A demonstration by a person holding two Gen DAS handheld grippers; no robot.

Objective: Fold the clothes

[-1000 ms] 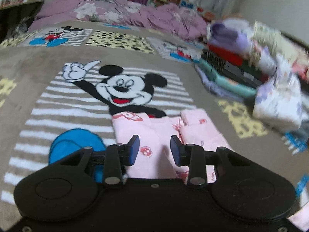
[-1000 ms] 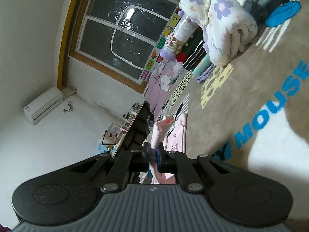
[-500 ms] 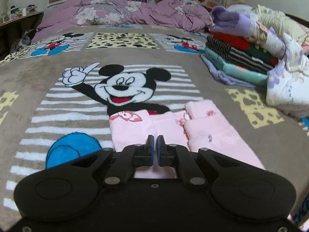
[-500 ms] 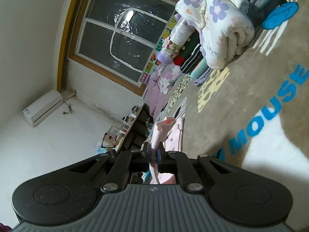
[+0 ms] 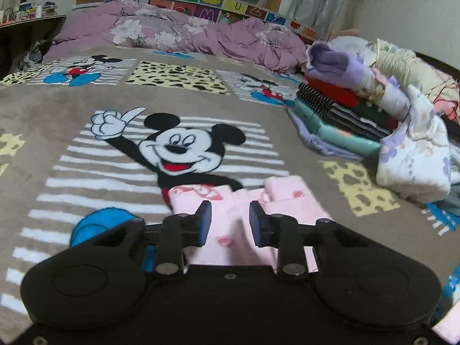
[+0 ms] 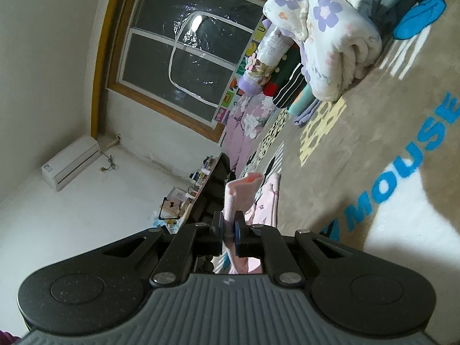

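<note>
A pink printed garment (image 5: 287, 198) lies partly folded on the grey Mickey Mouse blanket (image 5: 72, 120), just below the mouse figure. My left gripper (image 5: 230, 224) hovers over its near part, angled down; its jaws are opening, the blue pads stand apart and press on nothing. In the right wrist view, which is rolled sideways, my right gripper (image 6: 229, 231) is shut on an edge of the pink garment (image 6: 241, 189). That pinched strip stands up past the fingertips, and the rest lies on the blanket behind it.
A stack of folded clothes (image 5: 339, 115) and a white floral quilt (image 5: 414, 155) sit on the blanket's right side. A rumpled purple duvet (image 5: 187, 34) lies along the far edge under the window (image 6: 184, 43). A dark shelf (image 5: 28, 28) stands at the far left.
The left jaws stood apart a second ago, came together half a second ago, and now stand apart again over the pink garment. The right gripper keeps its pinch and has hardly moved.
</note>
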